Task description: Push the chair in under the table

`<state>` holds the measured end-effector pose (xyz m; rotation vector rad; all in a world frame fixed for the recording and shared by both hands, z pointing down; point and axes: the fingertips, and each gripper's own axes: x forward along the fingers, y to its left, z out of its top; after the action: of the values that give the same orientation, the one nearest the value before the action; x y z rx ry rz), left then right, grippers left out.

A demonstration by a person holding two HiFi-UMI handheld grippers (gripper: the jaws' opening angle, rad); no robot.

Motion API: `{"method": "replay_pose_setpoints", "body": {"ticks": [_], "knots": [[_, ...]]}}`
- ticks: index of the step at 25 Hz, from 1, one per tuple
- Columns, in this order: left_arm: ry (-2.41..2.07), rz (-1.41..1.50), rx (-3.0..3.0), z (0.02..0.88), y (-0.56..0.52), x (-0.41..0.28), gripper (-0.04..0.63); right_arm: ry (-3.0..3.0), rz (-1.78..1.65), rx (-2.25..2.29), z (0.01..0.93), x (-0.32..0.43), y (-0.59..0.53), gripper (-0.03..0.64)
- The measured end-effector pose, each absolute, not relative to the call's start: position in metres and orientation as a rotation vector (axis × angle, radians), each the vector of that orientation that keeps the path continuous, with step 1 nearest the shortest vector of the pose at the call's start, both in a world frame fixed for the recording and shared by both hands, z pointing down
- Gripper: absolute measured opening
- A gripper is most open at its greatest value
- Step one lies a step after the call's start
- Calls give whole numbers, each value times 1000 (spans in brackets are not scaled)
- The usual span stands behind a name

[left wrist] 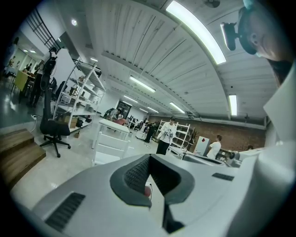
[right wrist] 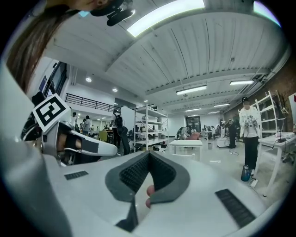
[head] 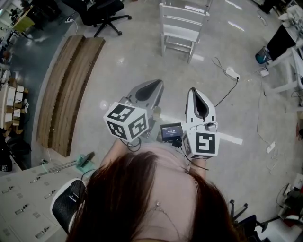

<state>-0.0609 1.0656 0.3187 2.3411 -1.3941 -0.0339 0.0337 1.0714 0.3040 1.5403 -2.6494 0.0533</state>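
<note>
A white slatted chair (head: 182,28) stands on the grey floor ahead of me, at the top of the head view. In the left gripper view the chair (left wrist: 108,148) stands in front of a white table (left wrist: 113,126). The right gripper view shows that table (right wrist: 186,143) further off. My left gripper (head: 152,85) and right gripper (head: 196,92) are held side by side, well short of the chair and pointing roughly level toward it. Both are shut with nothing between the jaws, as the left gripper (left wrist: 149,157) and the right gripper (right wrist: 148,155) show in their own views.
Wooden planks (head: 66,90) lie on the floor at left. A black office chair (head: 102,12) stands beyond them. A power strip with cable (head: 232,73) lies right of the chair. A white desk (head: 289,61) stands at right. A person (left wrist: 164,134) stands near shelving (left wrist: 178,134).
</note>
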Motion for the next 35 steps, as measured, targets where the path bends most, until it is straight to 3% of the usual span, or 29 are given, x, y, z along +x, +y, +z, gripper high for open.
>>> {"method": "replay_pose_setpoints", "body": {"ticks": [35], "knots": [[-1232,-23,2426,322,768,-140,5,-2631,136,1546,311,-49,782,12]]}}
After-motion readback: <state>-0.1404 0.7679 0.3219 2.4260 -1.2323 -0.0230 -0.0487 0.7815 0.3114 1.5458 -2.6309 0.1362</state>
